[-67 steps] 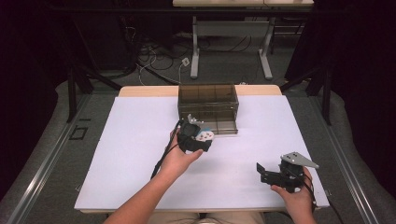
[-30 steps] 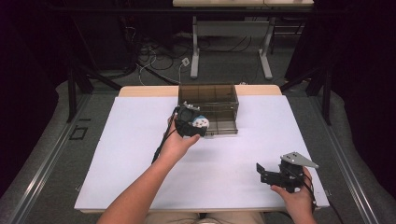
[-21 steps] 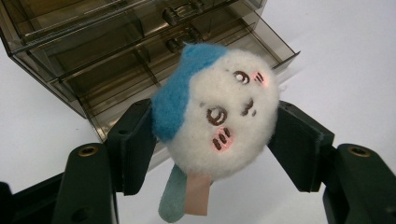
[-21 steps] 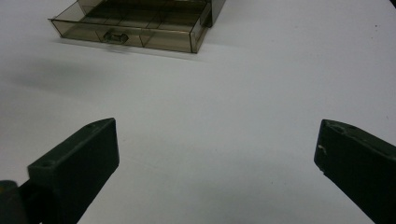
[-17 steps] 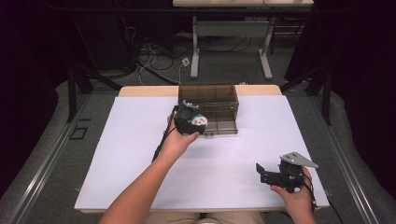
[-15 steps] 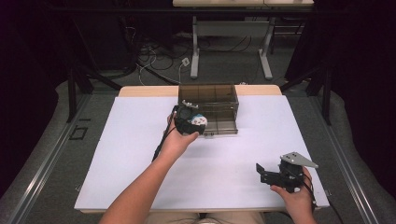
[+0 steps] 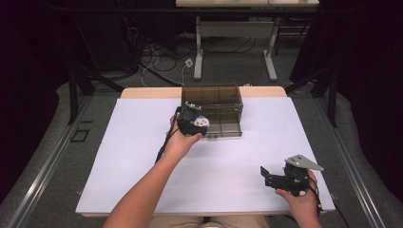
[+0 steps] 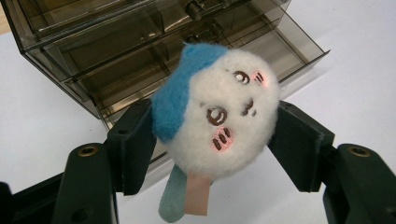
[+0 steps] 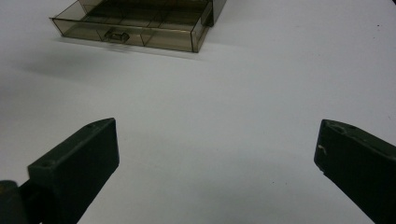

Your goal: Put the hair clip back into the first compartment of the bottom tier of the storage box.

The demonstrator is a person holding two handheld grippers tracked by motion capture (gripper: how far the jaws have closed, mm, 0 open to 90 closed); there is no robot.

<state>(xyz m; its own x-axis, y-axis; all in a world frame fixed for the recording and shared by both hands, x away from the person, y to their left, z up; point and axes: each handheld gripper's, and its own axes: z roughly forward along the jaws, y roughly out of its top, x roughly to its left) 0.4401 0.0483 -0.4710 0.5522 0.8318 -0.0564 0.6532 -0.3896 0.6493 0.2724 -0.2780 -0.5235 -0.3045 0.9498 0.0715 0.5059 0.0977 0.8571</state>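
Left gripper point(image 8: 212, 154) pinches round white-and-blue plush toy point(image 8: 215, 112) at its sides over smoky plastic drawer box point(image 7: 212, 110); soft, light, squashes easily. Right gripper point(image 9: 215, 168) gapes empty, near right.

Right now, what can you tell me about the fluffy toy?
The plush toy is a round, fuzzy white head with a blue patch, a stitched face and pink cheeks. A pink tag and a pale blue-green bit hang below. The left hand-held gripper squeezes it between both jaws, off the table, by the smoky plastic drawer box, whose bottom drawer is open.
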